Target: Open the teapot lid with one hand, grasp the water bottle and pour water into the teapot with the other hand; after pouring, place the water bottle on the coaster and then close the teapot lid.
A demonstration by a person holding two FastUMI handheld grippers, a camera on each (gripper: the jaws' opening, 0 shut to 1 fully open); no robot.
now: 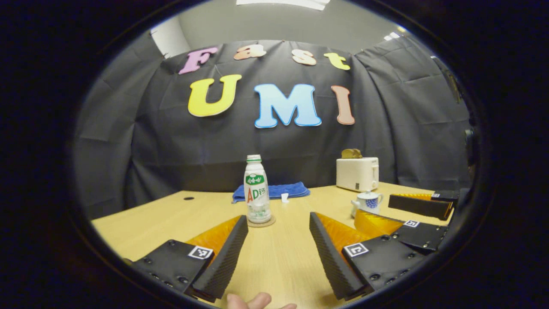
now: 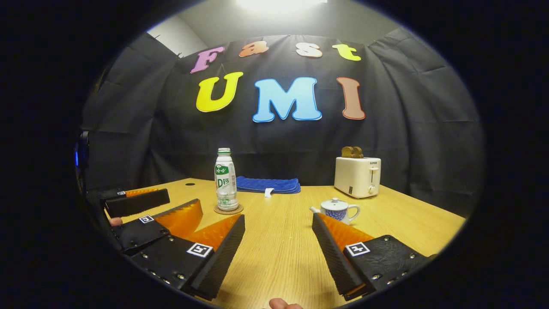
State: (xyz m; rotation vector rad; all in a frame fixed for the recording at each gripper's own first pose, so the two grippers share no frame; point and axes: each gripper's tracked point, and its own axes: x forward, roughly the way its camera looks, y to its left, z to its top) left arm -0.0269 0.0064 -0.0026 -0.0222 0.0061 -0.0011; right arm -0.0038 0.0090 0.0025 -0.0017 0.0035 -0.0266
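Pale wood grain runs across the table (image 1: 279, 257), smooth and matt, under both your tools. Your left gripper (image 1: 279, 223) hangs above it with its two ribbed, wedge-shaped fingers spread wide and nothing between them; the bottle (image 1: 257, 189) stands straight ahead, beyond the gap. It is a slim clear plastic cylinder with a rounded shoulder and a printed label wrap, upright on a thin round coaster (image 1: 262, 223). In the left gripper view your right gripper shows at the right edge, near the teapot (image 1: 367, 201).

Your right gripper (image 2: 279, 221) is likewise wide apart and holds nothing. In its view the bottle (image 2: 225, 180) on its coaster (image 2: 228, 210) sits to the left, and the teapot (image 2: 339, 209) is just past the right finger: a squat, glossy white ceramic pot with blue pattern, a looped handle, a short spout and its knobbed lid on. Your left gripper shows low at the left there.

Behind, a folded blue cloth (image 2: 268, 184) with a bumpy weave lies flat near the wall, and a boxy cream toaster (image 2: 357, 176) with bread (image 2: 351, 152) poking from the top stands to the right, well apart from the bottle
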